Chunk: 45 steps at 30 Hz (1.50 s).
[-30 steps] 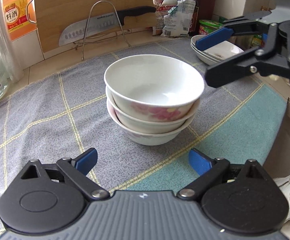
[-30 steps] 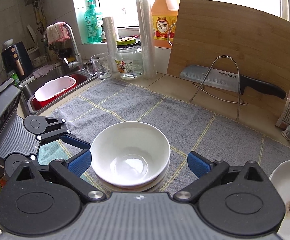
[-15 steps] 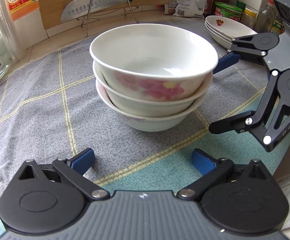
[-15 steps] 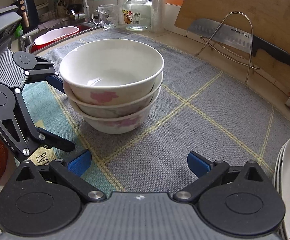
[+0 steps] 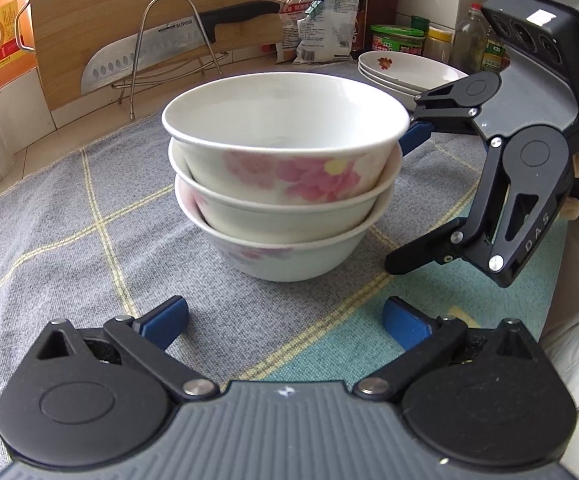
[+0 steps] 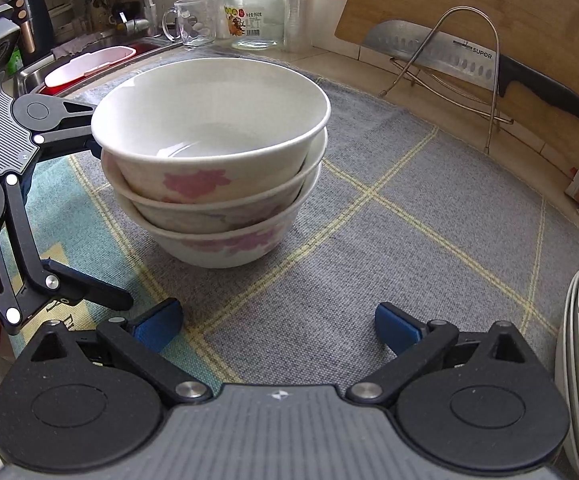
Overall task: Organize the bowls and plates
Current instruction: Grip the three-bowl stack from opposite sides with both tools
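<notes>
On the gray cloth in the middle of the tabletop (image 5: 49, 216) sit three stacked bowls (image 5: 285, 176), both tongs, left (image 5: 285, 316) and right (image 6: 277, 322), wide and empty around them, so I'd guess a two-sided lift comes next, squeezing evenly.
</notes>
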Tool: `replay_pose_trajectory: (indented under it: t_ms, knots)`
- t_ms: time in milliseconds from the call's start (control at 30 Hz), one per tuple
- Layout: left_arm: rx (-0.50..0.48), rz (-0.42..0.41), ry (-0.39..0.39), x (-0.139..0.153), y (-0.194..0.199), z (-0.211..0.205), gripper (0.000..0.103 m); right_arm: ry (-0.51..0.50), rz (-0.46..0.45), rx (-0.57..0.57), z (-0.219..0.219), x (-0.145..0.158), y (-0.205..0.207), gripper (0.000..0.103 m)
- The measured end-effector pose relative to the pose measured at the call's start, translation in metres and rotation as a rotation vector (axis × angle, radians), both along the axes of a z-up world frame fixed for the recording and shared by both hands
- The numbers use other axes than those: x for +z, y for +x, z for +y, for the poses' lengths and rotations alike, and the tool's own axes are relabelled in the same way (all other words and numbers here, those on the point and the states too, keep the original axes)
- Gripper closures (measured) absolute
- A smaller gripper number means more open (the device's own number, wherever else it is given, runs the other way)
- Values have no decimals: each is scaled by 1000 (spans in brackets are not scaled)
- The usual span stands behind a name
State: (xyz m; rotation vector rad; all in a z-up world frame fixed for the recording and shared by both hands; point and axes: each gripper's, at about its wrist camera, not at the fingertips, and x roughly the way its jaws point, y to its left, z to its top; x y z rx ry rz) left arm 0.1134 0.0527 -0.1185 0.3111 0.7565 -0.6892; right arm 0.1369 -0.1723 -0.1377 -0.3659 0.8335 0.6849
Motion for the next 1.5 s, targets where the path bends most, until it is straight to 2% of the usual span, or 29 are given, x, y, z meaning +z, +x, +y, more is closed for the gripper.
replay_pose_trajectory:
  t_ms: [100,433,533,667,867,1033,1267,1400,1500]
  knots:
    - [-35,-10,-8,-1,4,2,0,8,-11,-2,-2,-1,-2,0]
    - [-192,-8,0,4,21,13,1,-40,33,-66,13,4,3,0]
    - [-247,-34,-11,12,26,20,1,-65,13,-29,21,7,2,0]
    - [-337,-72,22,17,35,22,1,-65,-13,57,31,14,1,0]
    - [-467,-76,32,18,43,14,3,-78,-33,156,42,24,11,3]
    - [-494,-50,29,13,55,11,15,-84,-19,201,44,28,14,9]
    - [-538,-11,6,18,63,12,16,-74,1,225,45,35,14,10]
    - [-561,4,3,18,67,11,16,-75,8,235,47,35,16,15]
    - [-576,7,4,18,68,11,17,-76,15,236,48,34,17,15]
